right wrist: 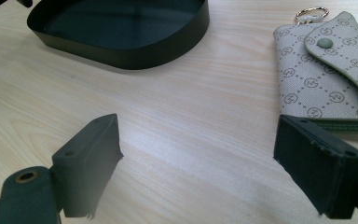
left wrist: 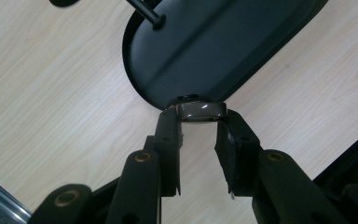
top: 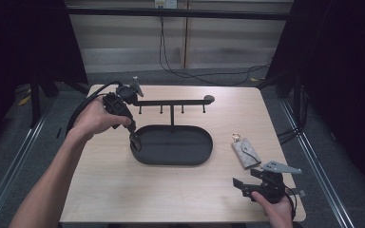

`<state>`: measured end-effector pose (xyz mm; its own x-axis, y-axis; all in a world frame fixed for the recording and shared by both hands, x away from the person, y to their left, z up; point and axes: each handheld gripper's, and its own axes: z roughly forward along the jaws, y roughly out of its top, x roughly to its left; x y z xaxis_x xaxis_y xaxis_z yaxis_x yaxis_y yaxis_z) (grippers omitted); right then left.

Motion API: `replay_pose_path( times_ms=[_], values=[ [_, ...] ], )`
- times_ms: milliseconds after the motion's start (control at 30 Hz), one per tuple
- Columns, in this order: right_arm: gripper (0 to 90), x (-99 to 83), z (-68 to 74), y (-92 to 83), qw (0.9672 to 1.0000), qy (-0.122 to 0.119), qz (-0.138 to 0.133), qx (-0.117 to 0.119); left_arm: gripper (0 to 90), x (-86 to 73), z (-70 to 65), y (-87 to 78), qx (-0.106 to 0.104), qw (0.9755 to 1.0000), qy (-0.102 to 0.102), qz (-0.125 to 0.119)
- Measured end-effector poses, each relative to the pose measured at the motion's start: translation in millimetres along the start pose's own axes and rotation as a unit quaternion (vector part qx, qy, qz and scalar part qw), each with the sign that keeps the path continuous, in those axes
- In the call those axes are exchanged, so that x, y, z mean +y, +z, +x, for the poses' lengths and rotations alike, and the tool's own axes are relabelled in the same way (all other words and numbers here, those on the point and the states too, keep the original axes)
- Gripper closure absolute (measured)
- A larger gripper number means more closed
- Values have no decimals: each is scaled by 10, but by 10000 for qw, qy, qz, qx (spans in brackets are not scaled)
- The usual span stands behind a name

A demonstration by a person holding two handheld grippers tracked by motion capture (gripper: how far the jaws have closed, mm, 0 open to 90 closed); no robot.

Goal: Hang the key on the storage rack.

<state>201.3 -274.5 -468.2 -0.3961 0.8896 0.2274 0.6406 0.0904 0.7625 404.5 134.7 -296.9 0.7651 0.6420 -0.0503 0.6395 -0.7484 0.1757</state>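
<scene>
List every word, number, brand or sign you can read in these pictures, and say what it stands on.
No plain word or number is readable.
Key pouch: a repeated circled monogram, perhaps "M", too small to be sure.
Black tray: no marking visible.

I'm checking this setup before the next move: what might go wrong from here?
1. The left gripper pinches a small brown piece by the very tips; it may slip out at the black tray's rim and land on the table.
2. The left gripper hangs near the hook rack, so lifting might knock it.
3. The open right gripper sits beside the key pouch and may nudge it.
</scene>
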Motion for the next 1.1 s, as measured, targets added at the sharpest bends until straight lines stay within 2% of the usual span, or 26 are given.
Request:
replay_pose_path(
  times_ms=[200,300,433,467,533,633,667,733,800,833,933,1067,1100],
  values=[
    [143,4,-1,-2,10000,0,-8,25,709,165,47,16,44,9999,-114,101],
    [143,2,7,-3,10000,-46,6,36,708,225,69,48,-28,9997,-202,104],
    [143,1,9,0,10000,-67,7,51,708,279,110,77,109,9991,-377,127],
    [143,1,10,1,10000,-70,8,51,709,289,121,80,140,9992,-336,159],
    [143,1,8,8,10000,-68,29,55,708,307,126,85,208,9989,-378,157],
    [143,2,9,10,10000,-57,39,55,708,346,131,93,220,9990,-347,200],
    [143,1,8,8,10000,-66,28,56,708,358,118,99,214,9988,-413,179],
    [143,-1,9,1,10000,-57,18,47,708,389,108,93,296,9987,-359,196],
    [143,-2,9,-2,10000,-48,14,49,708,403,99,99,263,9988,-373,191],
    [143,-2,8,0,10000,-63,20,46,708,430,89,130,223,9988,-332,269],
    [143,-3,14,-1,10000,-74,21,59,708,450,112,183,286,9983,-398,315],
    [143,-4,10,-1,9999,-76,12,65,708,465,142,200,334,9978,-533,216],
    [143,-3,7,3,9999,-81,13,64,708,469,142,206,280,9977,-579,211]
  ],
)
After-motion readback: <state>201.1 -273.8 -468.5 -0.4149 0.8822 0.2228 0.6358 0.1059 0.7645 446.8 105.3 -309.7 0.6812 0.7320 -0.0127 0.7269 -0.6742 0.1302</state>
